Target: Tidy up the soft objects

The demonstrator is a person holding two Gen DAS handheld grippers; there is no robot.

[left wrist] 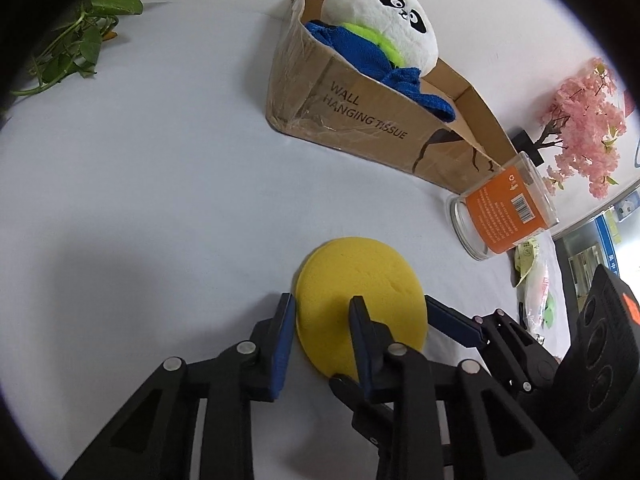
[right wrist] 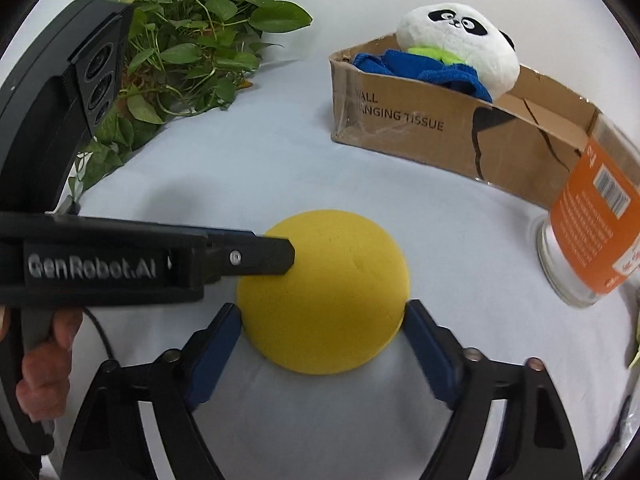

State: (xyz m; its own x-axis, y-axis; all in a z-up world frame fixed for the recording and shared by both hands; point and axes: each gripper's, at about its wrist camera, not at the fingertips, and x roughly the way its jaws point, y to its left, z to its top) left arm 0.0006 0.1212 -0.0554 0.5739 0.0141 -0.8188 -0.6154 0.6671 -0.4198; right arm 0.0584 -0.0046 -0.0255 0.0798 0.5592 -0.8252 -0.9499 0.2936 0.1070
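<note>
A white cloth-covered table point(right wrist: 280, 168) fills both views, with leafy green vines point(right wrist: 192, 40) at its 11 o'clock edge in the right wrist view. At 1 o'clock sits a cardboard box point(right wrist: 420, 136) printed "WALL HANGING TISSUE"; inside it lie a panda plush point(right wrist: 460, 48), a blue towel point(right wrist: 432, 66) and something lime-green point(right wrist: 430, 52) tucked between them. A clear jar with an orange label point(right wrist: 592, 216) stands just beside the box's right end, and a pink blossom tree point(left wrist: 584, 128) shows at 3 o'clock in the left wrist view.

The round yellow sponge point(right wrist: 324, 296) lies flat on the cloth at centre, well short of the box. The right gripper point(right wrist: 324, 316) is spread wide, its blue pads point(right wrist: 218, 340) touching the sponge's opposite edges without squeezing it. The left gripper point(left wrist: 320, 316) is half open, one finger over the sponge's top and the other at its left rim; whether it pinches the sponge cannot be told.
</note>
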